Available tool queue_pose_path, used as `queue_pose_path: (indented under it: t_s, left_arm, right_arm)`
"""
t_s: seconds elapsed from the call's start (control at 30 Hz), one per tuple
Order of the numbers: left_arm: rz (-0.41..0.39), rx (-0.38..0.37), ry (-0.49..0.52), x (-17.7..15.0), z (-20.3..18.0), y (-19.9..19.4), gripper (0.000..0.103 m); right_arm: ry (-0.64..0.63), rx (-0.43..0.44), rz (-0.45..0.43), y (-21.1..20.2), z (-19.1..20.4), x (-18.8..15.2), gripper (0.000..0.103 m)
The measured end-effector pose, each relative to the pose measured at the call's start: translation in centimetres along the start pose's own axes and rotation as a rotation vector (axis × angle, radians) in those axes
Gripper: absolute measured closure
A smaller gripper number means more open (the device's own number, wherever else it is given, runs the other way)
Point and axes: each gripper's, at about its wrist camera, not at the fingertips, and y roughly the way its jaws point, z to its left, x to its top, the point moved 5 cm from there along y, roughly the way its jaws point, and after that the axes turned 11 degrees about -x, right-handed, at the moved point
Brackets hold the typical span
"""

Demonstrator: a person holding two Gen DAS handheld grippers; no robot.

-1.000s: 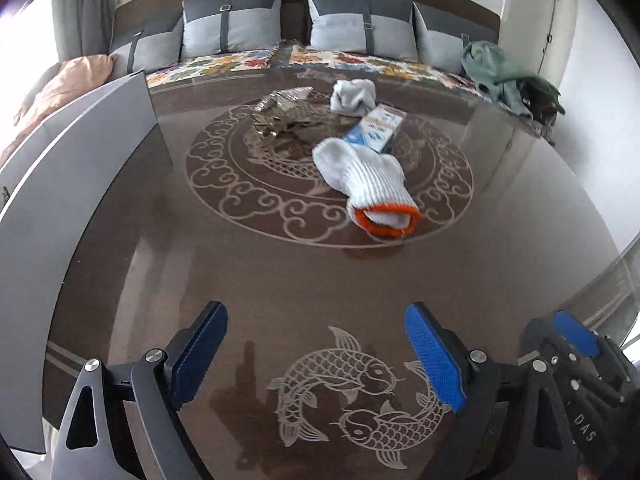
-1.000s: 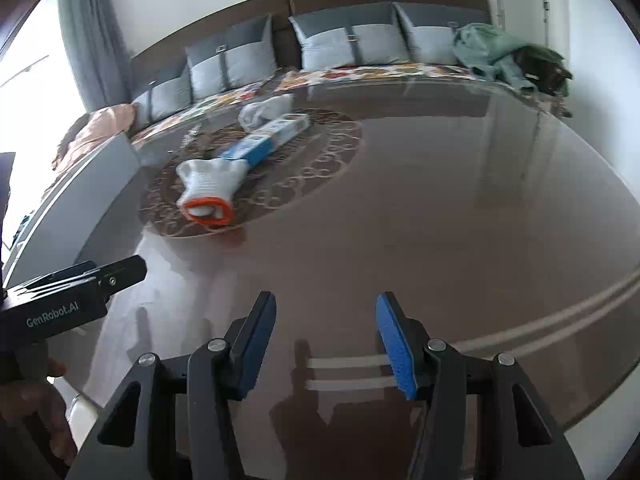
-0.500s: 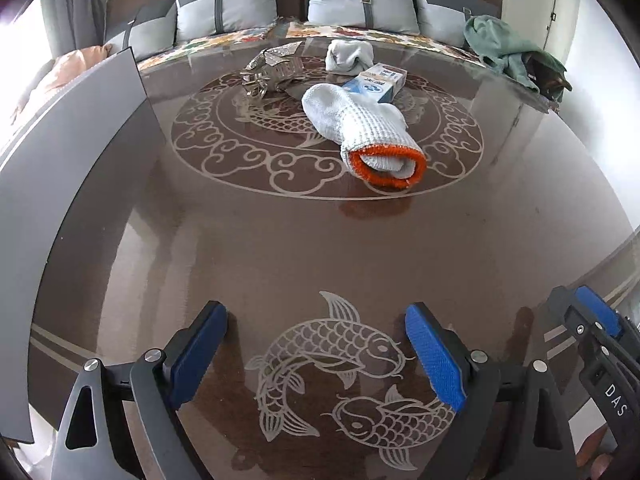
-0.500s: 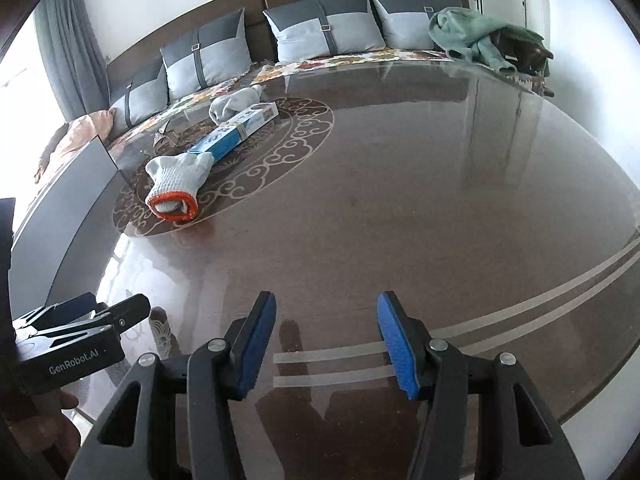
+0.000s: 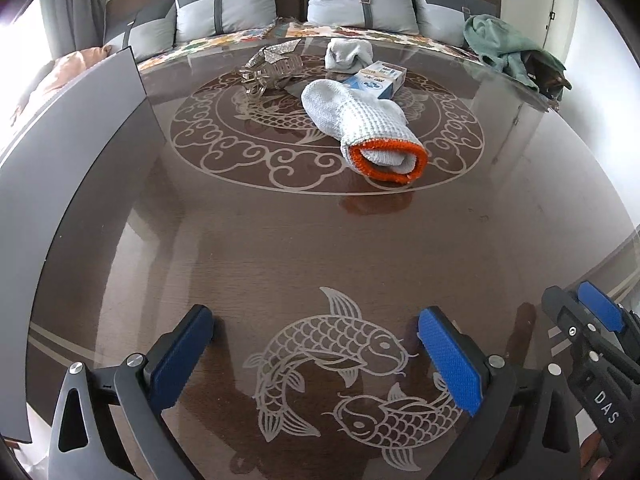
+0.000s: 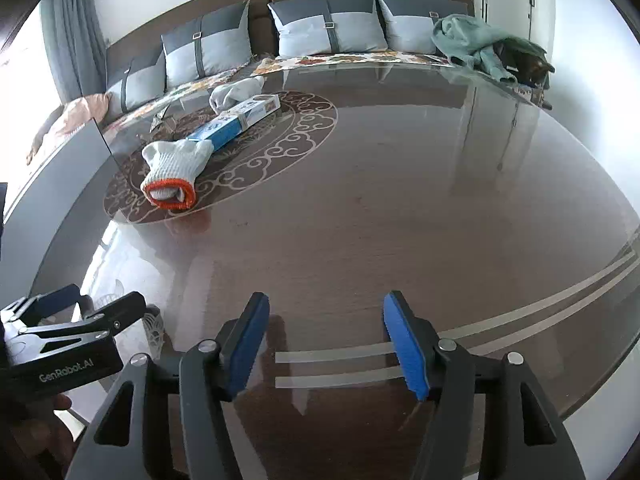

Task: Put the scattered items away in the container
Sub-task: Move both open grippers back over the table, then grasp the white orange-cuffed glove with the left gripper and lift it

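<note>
Both grippers hover low over the near edge of the tabletop (image 5: 280,248), nothing between the fingers of either. The left gripper (image 5: 316,356) and the right gripper (image 6: 324,344) are both spreading their fingers wider at this moment, each empty. The scattered items lie well ahead of the fingers, clustered on the round ornament: we count one glove (image 5: 360,128) with an orange cuff, nearest, its long axis running away from us with the cuff toward the grippers; one blue-and-white box (image 5: 378,82) just behind it, partly under the glove; one rolled white cloth (image 5: 348,54); one metallic clip-like object (image 5: 272,66), too small to identify. The grey container wall (image 5: 72,184) stands at the left. We judge the left gripper nearer the glove: it lies almost straight ahead of the left gripper, far off to the left of the right.
</note>
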Motion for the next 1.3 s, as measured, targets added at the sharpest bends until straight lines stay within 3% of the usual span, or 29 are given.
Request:
queue_pose_path:
  t_s: [0.27,0.53,0.7,0.8,0.93,1.1,1.2,1.3]
  left_arm:
    - [-0.014,-0.017,0.03,-0.2,-0.1,-0.2,0.0]
    - [-0.029,-0.012,0.026,-0.3,-0.2,-0.3,0.0]
    - [0.043,-0.052,0.0,0.7,-0.1,-0.3,0.0]
    - [-0.006,-0.101,-0.02,2.8,-0.5,-1.2,0.0]
    - [-0.056,-0.123,0.032,6.9,-2.1,-1.4,0.0]
    - [-0.068,-0.05,0.064,12.4,-2.4,0.8,0.0]
    - [-0.033,-0.023,0.044,15.0,-1.8,3.3,0.0]
    - [0.051,0.007,0.045,15.7,-1.5,6.4,0.0]
  right_arm:
    - [-0.052,-0.053,-0.006,0.2,0.9,-0.1,0.035]
    - [-0.052,-0.04,-0.008,0.3,0.7,0.0,0.034]
    - [-0.056,-0.037,-0.01,0.2,0.6,0.0,0.034]
    - [-0.061,-0.033,-0.013,0.2,0.6,-0.1,0.034]
    - [-0.064,-0.032,-0.017,0.3,0.6,-0.1,0.034]
    - [-0.064,-0.031,-0.02,0.3,0.6,0.0,0.034]
    - [-0.065,-0.03,-0.021,0.4,0.7,0.0,0.034]
    - [-0.066,-0.029,-0.022,0.3,0.7,0.0,0.033]
